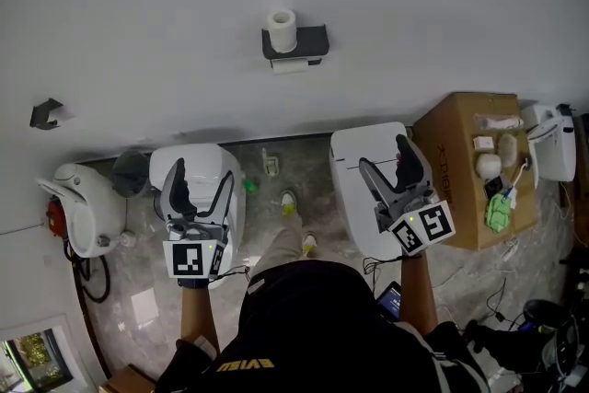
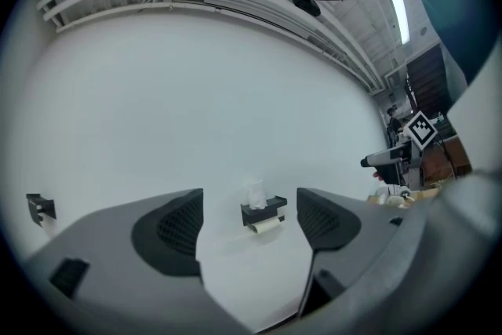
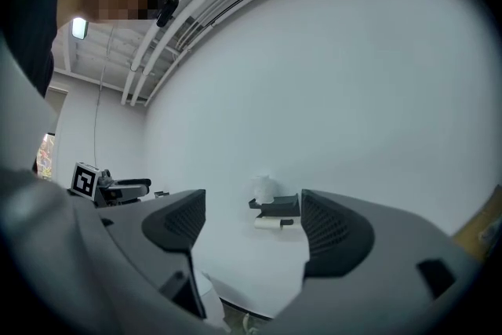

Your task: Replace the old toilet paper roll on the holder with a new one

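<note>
Your left gripper and right gripper gape empty, well apart from the wall holder; the new roll stands atop it, the old roll beneath; both are probably light and crushable, so pinch their sides gently.

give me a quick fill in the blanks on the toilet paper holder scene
The full roll stands upright on ___ of the black holder.
The nearly spent roll sits ___ that holder's shelf.
The left gripper and right gripper are both ___, with nothing between their fingers.
Missing words: top; below; open
</note>
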Demonstrator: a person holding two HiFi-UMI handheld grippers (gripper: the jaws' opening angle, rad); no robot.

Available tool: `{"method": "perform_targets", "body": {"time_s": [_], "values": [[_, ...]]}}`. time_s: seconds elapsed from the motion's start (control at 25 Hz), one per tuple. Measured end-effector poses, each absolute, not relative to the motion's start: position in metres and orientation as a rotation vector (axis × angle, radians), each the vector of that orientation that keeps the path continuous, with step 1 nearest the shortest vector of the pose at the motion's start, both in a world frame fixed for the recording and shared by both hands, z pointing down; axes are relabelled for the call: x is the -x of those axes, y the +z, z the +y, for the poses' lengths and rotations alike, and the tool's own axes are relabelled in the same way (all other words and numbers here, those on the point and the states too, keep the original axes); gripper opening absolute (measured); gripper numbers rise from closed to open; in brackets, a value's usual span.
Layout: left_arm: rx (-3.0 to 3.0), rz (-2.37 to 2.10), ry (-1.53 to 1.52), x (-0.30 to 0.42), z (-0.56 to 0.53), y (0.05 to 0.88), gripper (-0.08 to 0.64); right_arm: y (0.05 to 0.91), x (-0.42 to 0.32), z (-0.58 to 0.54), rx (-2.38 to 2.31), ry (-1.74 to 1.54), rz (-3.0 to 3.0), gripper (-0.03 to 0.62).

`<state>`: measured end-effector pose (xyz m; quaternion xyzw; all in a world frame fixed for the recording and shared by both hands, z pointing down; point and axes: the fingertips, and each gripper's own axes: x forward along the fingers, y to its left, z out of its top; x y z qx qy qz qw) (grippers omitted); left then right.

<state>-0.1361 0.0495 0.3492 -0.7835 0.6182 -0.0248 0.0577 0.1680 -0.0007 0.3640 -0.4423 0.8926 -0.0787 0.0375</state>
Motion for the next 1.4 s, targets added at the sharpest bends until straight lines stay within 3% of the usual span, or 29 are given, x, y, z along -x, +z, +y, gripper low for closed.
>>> {"method": "perform_targets", "body": {"time_s": [0.72, 1.4], "values": [[2.514, 1.699, 0.001, 0.161, -0.122, 0.381, 0.368, 0.376, -0.111, -0.136, 1.488, -0.125, 2.778, 0.373], [2.557, 1.643, 0.07, 0.146, -0.143, 0.393, 0.368, 0.417, -0.093, -0.156, 1.5, -0.142, 2.851, 0.373]]}}
